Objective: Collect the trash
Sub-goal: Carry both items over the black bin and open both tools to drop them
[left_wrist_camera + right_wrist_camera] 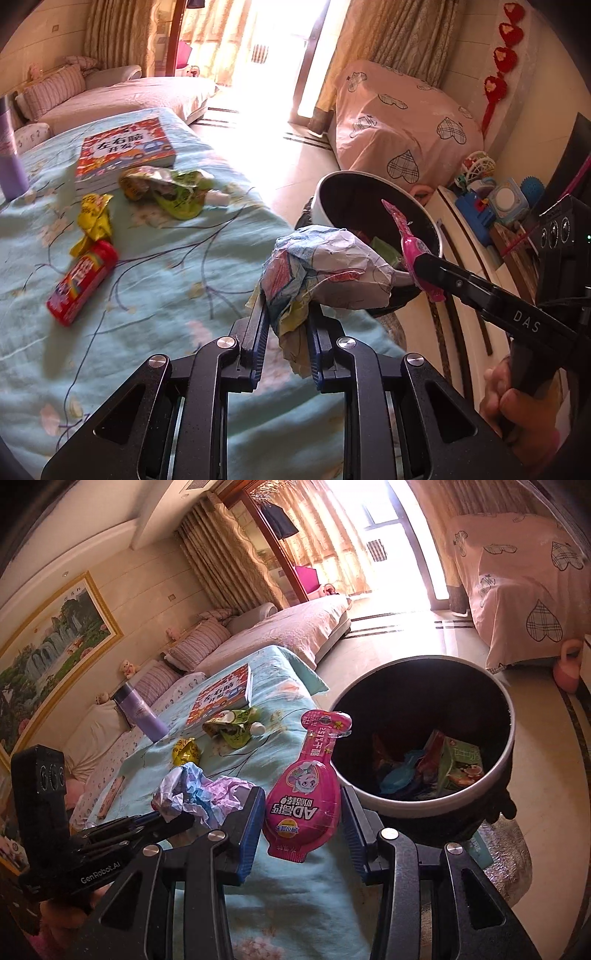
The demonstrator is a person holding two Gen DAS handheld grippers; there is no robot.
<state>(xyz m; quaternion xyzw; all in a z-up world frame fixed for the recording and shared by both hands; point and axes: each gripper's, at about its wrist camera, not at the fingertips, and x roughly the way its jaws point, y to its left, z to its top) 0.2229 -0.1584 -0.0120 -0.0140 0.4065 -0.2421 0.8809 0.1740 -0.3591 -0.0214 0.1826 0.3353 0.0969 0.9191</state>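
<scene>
The left gripper (286, 332) is clamped on a paper wad (325, 269); the right gripper (301, 812) pinches a pink pouch (304, 790), long axis upright. The bin (506, 738) lies just right and beyond, nearer the right hand.

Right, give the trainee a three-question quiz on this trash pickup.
1. True or false: the round black bin with the white rim is empty.
2. Which claw holds the crumpled white-and-blue paper ball: A left claw, B right claw?
3. Fill in: the flat pink plastic snack pouch is held in the ___ claw.

Key: 1 false, wrappers lie inside; 2 A; 3 right.
</scene>
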